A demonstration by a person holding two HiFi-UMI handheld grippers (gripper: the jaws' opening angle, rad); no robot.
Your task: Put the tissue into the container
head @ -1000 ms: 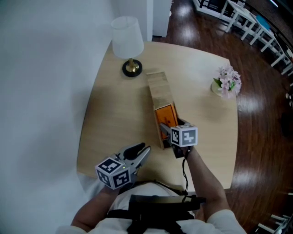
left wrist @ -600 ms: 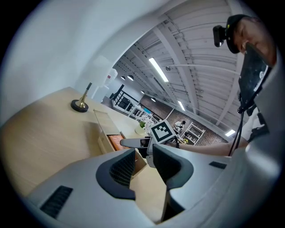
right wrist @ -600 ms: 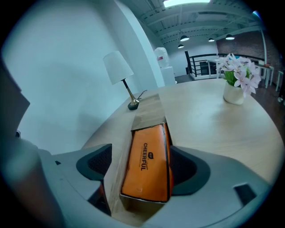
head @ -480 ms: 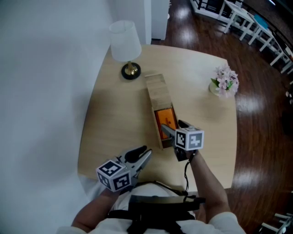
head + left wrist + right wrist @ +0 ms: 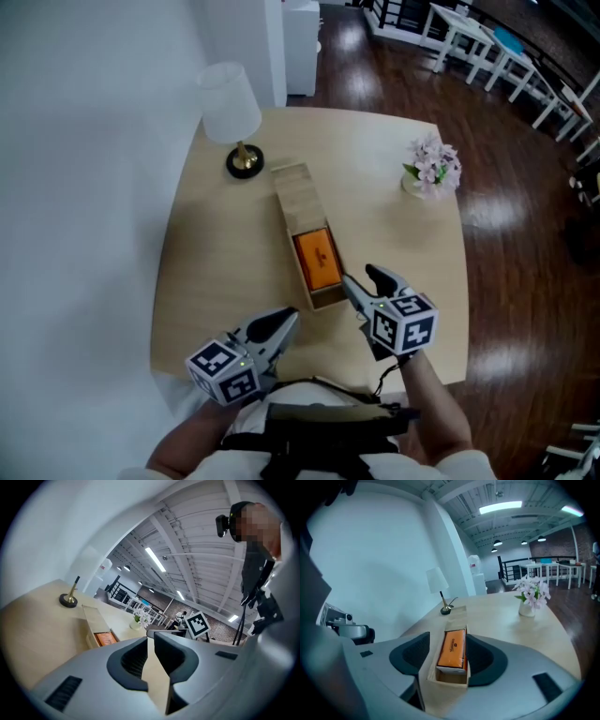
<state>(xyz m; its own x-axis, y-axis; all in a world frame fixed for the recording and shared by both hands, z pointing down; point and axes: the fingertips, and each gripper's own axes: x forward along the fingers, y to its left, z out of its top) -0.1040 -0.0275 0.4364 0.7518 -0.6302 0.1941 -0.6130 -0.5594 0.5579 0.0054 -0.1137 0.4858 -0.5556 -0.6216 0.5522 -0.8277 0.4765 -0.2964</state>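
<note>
An orange tissue pack [image 5: 317,260] lies inside the near, open end of a long wooden container [image 5: 292,192] in the middle of the table. My right gripper [image 5: 361,278] hovers just right of the container's near end. Its jaws are closing with nothing between them. In the right gripper view the pack [image 5: 452,649] and container [image 5: 458,613] lie ahead of the right gripper [image 5: 447,639], untouched. My left gripper [image 5: 286,321] hangs near the table's front edge. Its jaws are closing to a narrow gap and hold nothing; the left gripper [image 5: 150,637] shows only tabletop in that gap.
A white-shaded lamp [image 5: 230,108] on a dark round base stands at the table's far left. A small pot of pink flowers [image 5: 429,167] sits at the far right. Dark wooden floor surrounds the round-cornered table [image 5: 216,253], with white furniture [image 5: 497,47] beyond.
My right gripper has drawn back from the container's near end toward me and to the right, leaving the orange pack inside. The left gripper's jaws have narrowed.
</note>
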